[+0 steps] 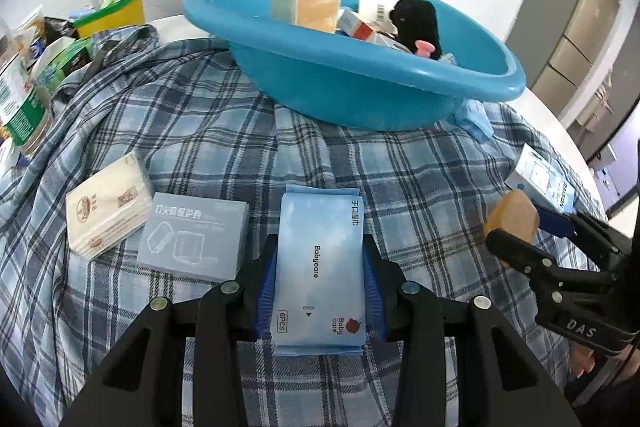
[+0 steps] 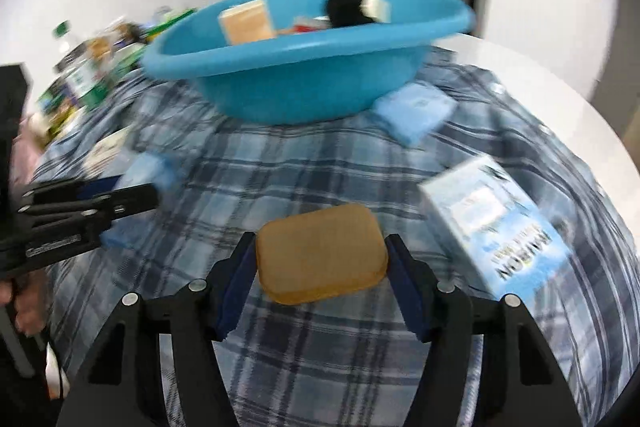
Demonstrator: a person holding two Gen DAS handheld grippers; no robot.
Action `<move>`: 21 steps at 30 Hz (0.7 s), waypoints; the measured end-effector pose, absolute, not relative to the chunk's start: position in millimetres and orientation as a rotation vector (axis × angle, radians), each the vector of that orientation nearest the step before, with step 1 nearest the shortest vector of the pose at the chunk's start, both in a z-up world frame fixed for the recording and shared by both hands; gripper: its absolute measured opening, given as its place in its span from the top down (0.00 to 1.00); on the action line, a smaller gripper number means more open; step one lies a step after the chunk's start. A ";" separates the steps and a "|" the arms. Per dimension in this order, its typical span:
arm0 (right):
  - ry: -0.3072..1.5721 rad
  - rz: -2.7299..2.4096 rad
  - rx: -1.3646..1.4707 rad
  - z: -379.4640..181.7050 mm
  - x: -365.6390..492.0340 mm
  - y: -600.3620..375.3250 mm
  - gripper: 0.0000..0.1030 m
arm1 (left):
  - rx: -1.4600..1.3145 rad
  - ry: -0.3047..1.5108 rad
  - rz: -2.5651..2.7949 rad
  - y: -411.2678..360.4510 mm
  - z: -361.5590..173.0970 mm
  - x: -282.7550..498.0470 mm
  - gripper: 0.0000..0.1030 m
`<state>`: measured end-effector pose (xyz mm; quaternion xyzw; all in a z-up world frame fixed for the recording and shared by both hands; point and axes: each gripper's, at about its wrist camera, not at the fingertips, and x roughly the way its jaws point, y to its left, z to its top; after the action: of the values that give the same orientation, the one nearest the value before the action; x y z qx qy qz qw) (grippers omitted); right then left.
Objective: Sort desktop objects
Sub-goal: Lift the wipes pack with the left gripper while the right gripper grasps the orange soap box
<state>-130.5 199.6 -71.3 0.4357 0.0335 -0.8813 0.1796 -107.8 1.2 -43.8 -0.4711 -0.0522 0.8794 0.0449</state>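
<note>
Left gripper [image 1: 320, 283]: soft, glossy pale-blue wipes pack [image 1: 320, 267] pinched between blue-padded jaws, over plaid cloth [image 1: 400, 171].
Right gripper [image 2: 322, 259]: jaws pressed on tan, rounded-rectangle sponge [image 2: 322, 259], finely ridged on top.
Smooth blue plastic basin [image 1: 360, 95] seen behind on cloth, boxes and black plush toy [image 1: 416, 23] held inside.
Grey flat box [image 1: 194, 239] noted just left of pack.
</note>
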 end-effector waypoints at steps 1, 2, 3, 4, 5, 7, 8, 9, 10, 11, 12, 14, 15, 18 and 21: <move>0.092 -2.524 1.235 -71.4 -129.8 200.9 0.40 | -1.434 -0.160 2.702 1.0 -43.3 -106.4 0.60; 0.082 -2.547 1.238 -71.9 -128.6 203.0 0.40 | -1.426 -0.150 2.719 1.6 -42.9 -104.9 0.60; 0.066 -2.565 1.241 -72.1 -127.6 204.2 0.40 | -1.420 -0.141 2.731 2.2 -42.6 -103.8 0.60; 0.051 -2.583 1.242 -72.2 -126.4 204.8 0.40 | -1.415 -0.136 2.739 2.8 -42.5 -102.7 0.60; 0.046 -2.593 1.240 -71.7 -124.9 205.3 0.40 | -1.411 -0.136 2.742 3.3 -42.7 -101.8 0.60; 0.059 -2.617 1.232 -71.5 -122.1 202.7 0.40 | -1.398 -0.141 2.742 4.3 -43.1 -100.3 0.60; 0.069 -2.623 1.228 -71.5 -121.0 201.1 0.40 | -1.389 -0.135 2.747 5.5 -43.3 -99.1 0.60; 0.072 -2.625 1.225 -71.5 -120.1 200.2 0.40 | -1.384 -0.124 2.753 6.7 -43.4 -98.1 0.60; 0.077 -2.624 1.222 -71.4 -119.3 198.8 0.40 | -1.380 -0.107 2.761 8.3 -43.4 -97.1 0.60; 0.082 -2.623 1.222 -71.5 -118.7 197.6 0.40 | -1.375 -0.094 2.766 9.6 -43.4 -96.1 0.60; 0.086 -2.622 1.221 -71.7 -119.5 195.1 0.40 | -1.370 -0.083 2.769 10.7 -43.3 -95.3 0.60; 0.089 -2.625 1.215 -70.7 -118.7 193.1 0.40 | -1.366 -0.078 2.768 11.6 -42.9 -94.6 0.60; 0.088 -2.627 1.210 -69.3 -118.5 192.8 0.40 | -1.362 -0.079 2.767 11.8 -42.1 -94.4 0.60; 0.069 -2.648 1.145 -56.8 -115.1 194.1 0.40 | -1.327 -0.077 2.782 11.8 -36.0 -93.0 0.60; 0.043 -2.696 0.994 -34.5 -104.6 198.0 0.40 | -1.216 -0.066 2.832 12.4 -21.2 -87.3 0.60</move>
<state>-104.6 198.0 -34.5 0.3426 0.0149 -0.9298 0.1334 -87.3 12.4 -21.2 -0.3944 -0.0215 0.9182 0.0293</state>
